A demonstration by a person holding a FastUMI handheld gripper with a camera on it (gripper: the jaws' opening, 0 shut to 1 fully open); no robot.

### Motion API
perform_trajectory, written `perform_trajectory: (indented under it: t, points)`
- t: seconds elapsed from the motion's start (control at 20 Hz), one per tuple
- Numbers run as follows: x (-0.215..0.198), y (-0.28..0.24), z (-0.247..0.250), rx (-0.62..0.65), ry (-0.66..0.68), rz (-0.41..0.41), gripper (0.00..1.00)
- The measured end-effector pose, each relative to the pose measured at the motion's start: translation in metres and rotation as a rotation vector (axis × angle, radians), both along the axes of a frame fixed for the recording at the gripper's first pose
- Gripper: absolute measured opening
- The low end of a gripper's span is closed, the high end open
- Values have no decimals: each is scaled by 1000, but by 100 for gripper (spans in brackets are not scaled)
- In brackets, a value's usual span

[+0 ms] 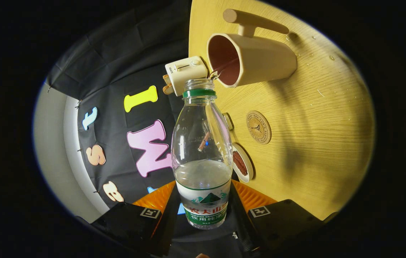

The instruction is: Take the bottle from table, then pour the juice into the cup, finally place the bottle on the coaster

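The tongs [204, 215] are clamped on the uncapped water bottle [203, 154], tipped so its mouth meets the cup [251, 59] rim, a thin stream entering. Droplets already dot the worktop [314, 143]; tilting faster risks overshooting the rim. The coaster [258, 127] waits nearby.

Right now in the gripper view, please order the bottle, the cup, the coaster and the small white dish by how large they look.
1. Bottle, held between the claw fingers; closeness to the camera enlarges it.
2. Cup.
3. Small white dish and coaster: they look alike, so I do not rank them.
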State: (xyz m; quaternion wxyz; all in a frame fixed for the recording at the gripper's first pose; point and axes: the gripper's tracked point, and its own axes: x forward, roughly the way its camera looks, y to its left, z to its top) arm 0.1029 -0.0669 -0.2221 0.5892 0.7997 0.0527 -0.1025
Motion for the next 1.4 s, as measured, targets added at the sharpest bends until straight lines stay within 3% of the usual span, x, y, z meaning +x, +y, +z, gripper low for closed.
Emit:
perform_trajectory:
  t: [0.65, 1.4]
  points:
    - [-3, -5, 10, 93, -17, -5, 75]
    - [-12, -8, 27, 211, -45, 43, 75]
